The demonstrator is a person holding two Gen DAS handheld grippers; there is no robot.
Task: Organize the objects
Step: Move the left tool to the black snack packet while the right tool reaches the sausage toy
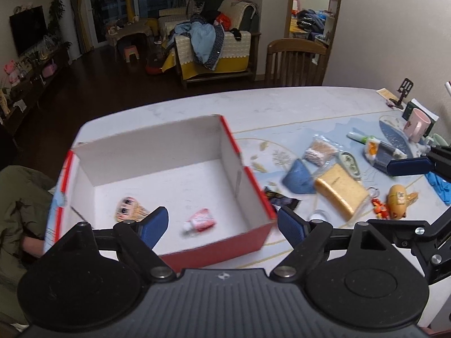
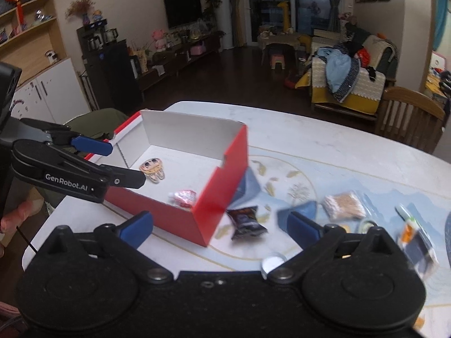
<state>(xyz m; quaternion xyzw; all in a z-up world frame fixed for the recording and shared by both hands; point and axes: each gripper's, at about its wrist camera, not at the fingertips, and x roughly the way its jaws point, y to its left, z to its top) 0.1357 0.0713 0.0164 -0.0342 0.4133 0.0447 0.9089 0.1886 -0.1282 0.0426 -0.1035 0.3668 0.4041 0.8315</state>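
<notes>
A red box [image 1: 253,197] with a white inside stands on the table's left part. In it lie a cartoon-face charm [image 1: 129,209] and a small pink packet [image 1: 201,219]. My left gripper [image 1: 224,219] hangs open above the box's near right corner, with nothing in its grip. My right gripper [image 2: 218,222] is wide open over the same corner of the box [image 2: 214,197], beside a dark snack packet [image 2: 246,222], and touches neither. One blue finger [image 1: 408,166] of the right gripper shows in the left wrist view, at the right edge.
To the right of the box lie a blue pouch [image 1: 298,177], a yellow sponge-like pack [image 1: 341,188], a bag of beige sticks [image 1: 321,150], an orange toy [image 1: 397,197] and a white cap [image 1: 320,214]. A pink mug [image 1: 417,125] stands far right. A wooden chair [image 1: 296,62] is behind the table.
</notes>
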